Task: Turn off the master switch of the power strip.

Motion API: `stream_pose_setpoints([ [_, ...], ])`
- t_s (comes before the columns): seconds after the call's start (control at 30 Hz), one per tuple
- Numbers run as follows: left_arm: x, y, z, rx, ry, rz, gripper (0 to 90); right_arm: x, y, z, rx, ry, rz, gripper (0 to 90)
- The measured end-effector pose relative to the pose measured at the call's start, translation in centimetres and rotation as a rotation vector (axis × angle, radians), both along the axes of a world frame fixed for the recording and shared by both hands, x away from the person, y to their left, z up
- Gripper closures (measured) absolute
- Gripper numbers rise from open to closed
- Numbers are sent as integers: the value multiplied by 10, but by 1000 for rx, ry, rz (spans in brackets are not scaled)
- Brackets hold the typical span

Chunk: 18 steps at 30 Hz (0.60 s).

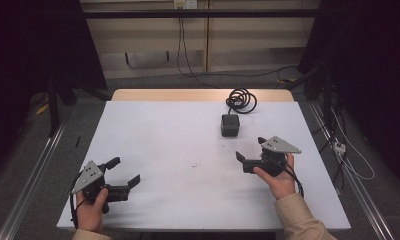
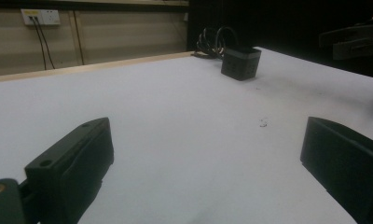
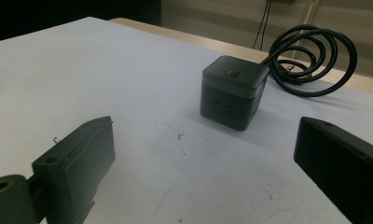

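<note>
A white worktop (image 1: 188,130) is carrying a dark cube-shaped power block (image 1: 230,125), which is sitting toward the far right of the surface. A button is showing on its top face in the right gripper view (image 3: 232,73). Its black cable (image 1: 241,100) is lying in a loose coil just beyond it, at the far edge of the worktop.

The left hand-held gripper (image 1: 123,171) is sitting low at the near left, gripped by the person's left hand (image 1: 92,207), with its jaws standing wide apart and nothing between them. In its own view the jaws are framing bare worktop, with the block (image 2: 241,62) far off to the right.

The right hand-held gripper (image 1: 250,149) is hanging at the near right, held by the right hand (image 1: 279,180), just nearer than the block and apart from it. Its jaws are also spread wide and empty, pointing left. In its own view the block (image 3: 233,91) is sitting beyond the jaws, between them but untouched, with the coiled cable (image 3: 313,58) behind.
</note>
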<state>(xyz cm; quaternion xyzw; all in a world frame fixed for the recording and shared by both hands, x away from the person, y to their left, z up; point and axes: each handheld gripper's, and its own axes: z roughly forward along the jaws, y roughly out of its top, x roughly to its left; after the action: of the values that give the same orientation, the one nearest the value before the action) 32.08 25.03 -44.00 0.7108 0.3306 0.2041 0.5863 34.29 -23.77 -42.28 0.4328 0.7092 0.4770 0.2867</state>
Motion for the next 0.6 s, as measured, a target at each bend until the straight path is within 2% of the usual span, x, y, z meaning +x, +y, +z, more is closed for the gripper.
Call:
stream_pose_setpoints([
  [0.3, 2, -1, 0, -1, -8, -4, 23, 11, -1, 1, 9, 10, -18, 58],
  [0.6, -1, 1, 0, -2, -22, -8, 23, 14, 4, 10, 3, -8, -7, 63],
])
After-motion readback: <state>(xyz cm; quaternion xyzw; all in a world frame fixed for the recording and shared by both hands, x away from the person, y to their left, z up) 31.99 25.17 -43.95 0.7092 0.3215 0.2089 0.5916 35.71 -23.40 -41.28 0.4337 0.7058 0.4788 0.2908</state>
